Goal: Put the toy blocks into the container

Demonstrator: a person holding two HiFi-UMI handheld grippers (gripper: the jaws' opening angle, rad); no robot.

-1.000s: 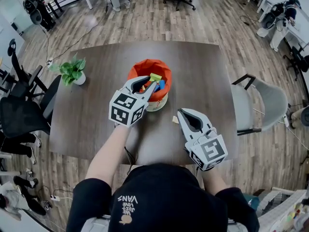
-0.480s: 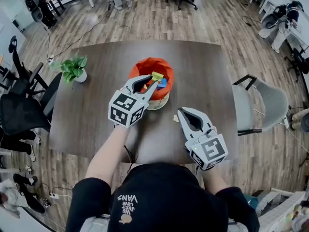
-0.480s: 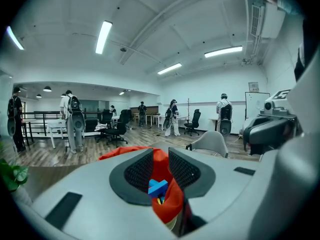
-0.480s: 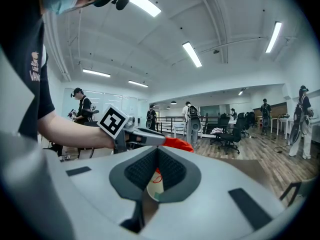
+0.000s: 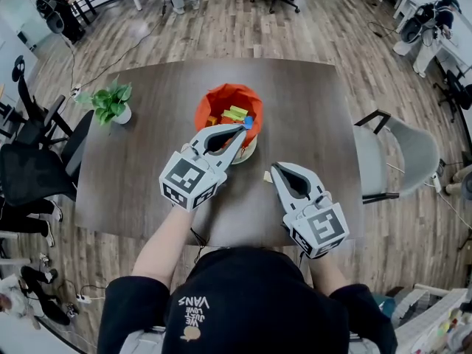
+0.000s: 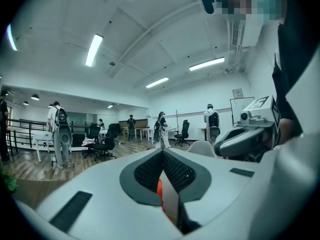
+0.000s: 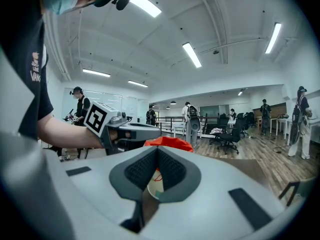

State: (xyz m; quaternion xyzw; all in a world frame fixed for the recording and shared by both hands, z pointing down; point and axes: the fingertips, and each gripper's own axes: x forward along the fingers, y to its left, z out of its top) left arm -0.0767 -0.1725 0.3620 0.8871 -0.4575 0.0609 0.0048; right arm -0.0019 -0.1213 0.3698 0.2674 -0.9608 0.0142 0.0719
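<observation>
Well off to the left of both pairs of jaws, a small potted plant (image 5: 110,106) sits on the dark table (image 5: 147,175), out of the way. The left gripper (image 5: 241,130) hangs with its tips over the near rim of the container (image 5: 225,98). Its jaws have just been closing and now meet with nothing between them, only a sliver of orange showing under the seam. The container, orange on top with a pale base, lies straight ahead of those jaws and slightly below them. Inside it I can see a yellow-green block (image 5: 234,113) and a blue block (image 5: 248,122) among others. Further right, one small pale block (image 5: 268,177) lies on the table outside the container, just beside the tips of the right gripper (image 5: 275,170), on their left side. That gripper's jaws are pressed together and empty, pointing toward the container's base. I'd guess this block is the last piece to go in, and the right hand is plainly the nearer one, since the left would have to come back and across. The block is too small to tell which way its long side runs, so the right jaws would need to part and shift a touch left to straddle it. Beyond the table's right edge stands a grey chair (image 5: 405,153)
</observation>
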